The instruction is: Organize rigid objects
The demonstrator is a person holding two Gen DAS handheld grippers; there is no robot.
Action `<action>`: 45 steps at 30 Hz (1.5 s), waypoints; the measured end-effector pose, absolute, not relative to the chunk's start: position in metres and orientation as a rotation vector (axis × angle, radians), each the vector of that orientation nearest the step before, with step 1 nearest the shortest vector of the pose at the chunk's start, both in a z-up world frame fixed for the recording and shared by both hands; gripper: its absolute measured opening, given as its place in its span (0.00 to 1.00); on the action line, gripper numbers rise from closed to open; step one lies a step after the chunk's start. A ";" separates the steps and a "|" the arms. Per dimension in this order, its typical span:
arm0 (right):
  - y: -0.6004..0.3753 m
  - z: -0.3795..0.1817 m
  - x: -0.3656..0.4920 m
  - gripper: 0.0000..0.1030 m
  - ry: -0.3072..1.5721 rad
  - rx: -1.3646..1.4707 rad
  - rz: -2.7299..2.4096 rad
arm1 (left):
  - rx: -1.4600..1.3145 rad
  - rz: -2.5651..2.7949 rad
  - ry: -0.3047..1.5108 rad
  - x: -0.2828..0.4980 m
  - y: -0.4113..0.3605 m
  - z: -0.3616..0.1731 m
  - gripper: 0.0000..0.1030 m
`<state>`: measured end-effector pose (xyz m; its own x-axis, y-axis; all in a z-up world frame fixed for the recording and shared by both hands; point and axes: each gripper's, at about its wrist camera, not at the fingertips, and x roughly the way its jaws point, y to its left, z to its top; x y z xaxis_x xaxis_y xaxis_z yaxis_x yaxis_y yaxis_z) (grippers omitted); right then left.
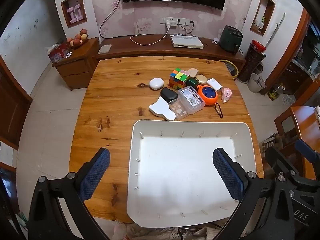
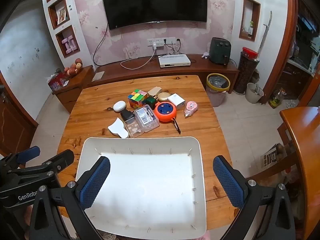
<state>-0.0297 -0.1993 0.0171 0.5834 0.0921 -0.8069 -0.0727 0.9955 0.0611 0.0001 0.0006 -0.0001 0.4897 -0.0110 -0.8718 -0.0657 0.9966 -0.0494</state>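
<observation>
Tray (image 2: 201, 172) sits at the near edge of the worktop (image 2: 100, 104), nothing in it. Behind it, a cluster: cube (image 2: 137, 98) at the back, round case (image 2: 119, 106) to its left, reel (image 2: 165, 111) right of centre, clear box (image 2: 147, 118) before the cube, charger (image 2: 176, 100) behind the reel. Bin (image 2: 217, 88) stands on the floor off the worktop's far right corner.

Table (image 1: 120, 92) is knotty varnished wood with a bit of sheen, tray (image 1: 192, 125) smooth matt white plastic, box (image 1: 191, 100) clear glossy plastic, gripper pads (image 2: 96, 182) blue textured rubbery stuff.
</observation>
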 end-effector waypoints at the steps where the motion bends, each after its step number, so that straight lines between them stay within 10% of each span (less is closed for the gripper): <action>1: -0.199 0.017 -0.030 1.00 0.942 0.022 0.096 | -0.079 0.034 1.058 0.000 0.001 0.000 0.99; 45: -0.197 0.017 -0.031 1.00 0.947 0.014 0.092 | -0.055 0.046 1.059 -0.003 0.001 -0.008 0.99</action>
